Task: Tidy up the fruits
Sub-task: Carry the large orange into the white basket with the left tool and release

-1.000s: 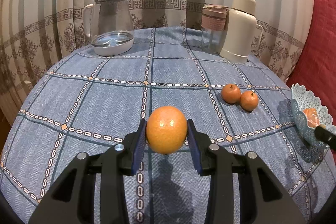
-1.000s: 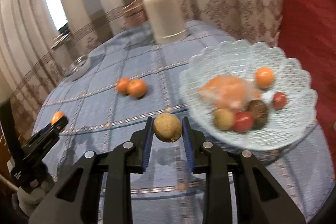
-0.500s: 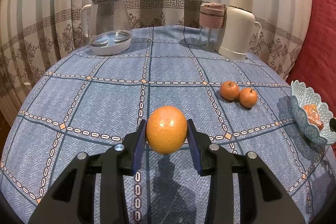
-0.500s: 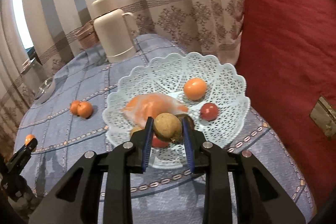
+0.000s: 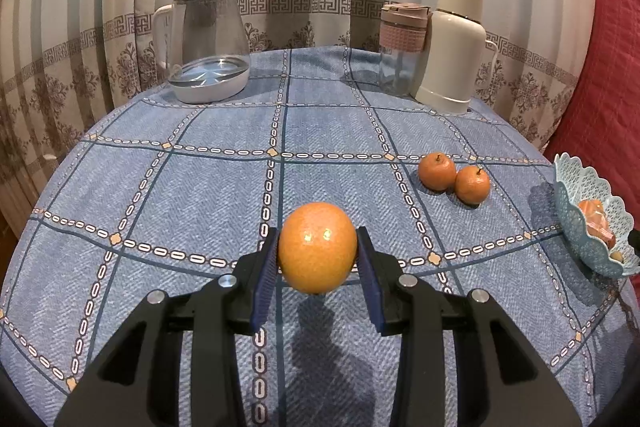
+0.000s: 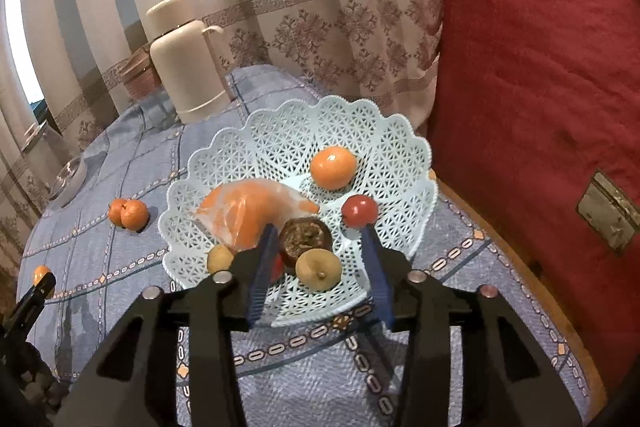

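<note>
- Over the basket [image 6: 404, 143], the right tongs [image 6: 318, 275] had just been opening; the tan fruit [image 6: 319, 266] lay loose between the jaws, among other fruit.
- Left tongs [image 5: 317, 269] gripped an orange [image 5: 317, 247] above the table [image 5: 200, 195].
- Two tangerines [image 5: 454, 177] sat far right, unsorted.
</note>
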`<action>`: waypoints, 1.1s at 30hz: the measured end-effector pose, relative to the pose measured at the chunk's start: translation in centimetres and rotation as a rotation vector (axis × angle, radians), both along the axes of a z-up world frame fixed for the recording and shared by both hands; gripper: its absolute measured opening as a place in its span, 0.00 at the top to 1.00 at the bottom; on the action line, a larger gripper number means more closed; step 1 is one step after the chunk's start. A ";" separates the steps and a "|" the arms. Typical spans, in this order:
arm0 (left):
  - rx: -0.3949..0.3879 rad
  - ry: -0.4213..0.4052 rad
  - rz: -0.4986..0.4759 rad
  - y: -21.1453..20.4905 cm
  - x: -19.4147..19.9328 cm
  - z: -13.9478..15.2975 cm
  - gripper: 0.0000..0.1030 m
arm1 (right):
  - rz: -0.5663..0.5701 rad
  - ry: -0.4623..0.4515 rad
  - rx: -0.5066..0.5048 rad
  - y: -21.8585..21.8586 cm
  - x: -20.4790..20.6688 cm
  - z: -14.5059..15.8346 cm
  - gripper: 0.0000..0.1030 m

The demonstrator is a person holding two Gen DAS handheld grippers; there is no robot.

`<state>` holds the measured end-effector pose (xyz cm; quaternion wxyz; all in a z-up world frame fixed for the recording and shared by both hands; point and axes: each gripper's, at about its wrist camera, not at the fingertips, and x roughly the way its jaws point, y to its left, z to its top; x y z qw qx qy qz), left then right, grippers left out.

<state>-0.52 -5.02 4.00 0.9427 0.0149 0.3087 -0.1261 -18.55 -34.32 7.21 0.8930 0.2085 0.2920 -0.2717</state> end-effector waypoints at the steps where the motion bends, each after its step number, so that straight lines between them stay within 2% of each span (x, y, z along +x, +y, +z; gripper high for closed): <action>1: -0.002 0.001 0.001 0.0 0.0 0.0 0.63 | -0.001 -0.001 -0.004 -0.1 0.0 0.1 0.55; 7: -0.028 -0.001 -0.019 -0.3 -0.1 0.5 0.63 | -0.015 0.000 -0.033 -0.7 -0.4 0.4 0.55; 12: -0.050 -0.001 -0.076 -1.8 -0.9 1.2 0.63 | -0.029 0.001 -0.048 -1.4 -0.4 0.3 0.55; 20: -0.073 0.029 -0.208 -6.6 -2.0 2.0 0.63 | 0.001 -0.014 -0.079 -1.3 0.3 0.3 0.54; 23: -0.080 0.036 -0.260 -8.7 -2.4 2.5 0.63 | 0.007 -0.020 -0.086 -1.2 0.6 0.2 0.50; 24: -0.078 0.035 -0.275 -9.3 -2.6 2.6 0.63 | 0.010 -0.023 -0.086 -1.3 0.7 0.1 0.47; 33: -0.075 0.033 -0.407 -15.9 -3.3 3.8 0.63 | 0.017 -0.047 -0.053 -1.6 0.5 -0.6 0.47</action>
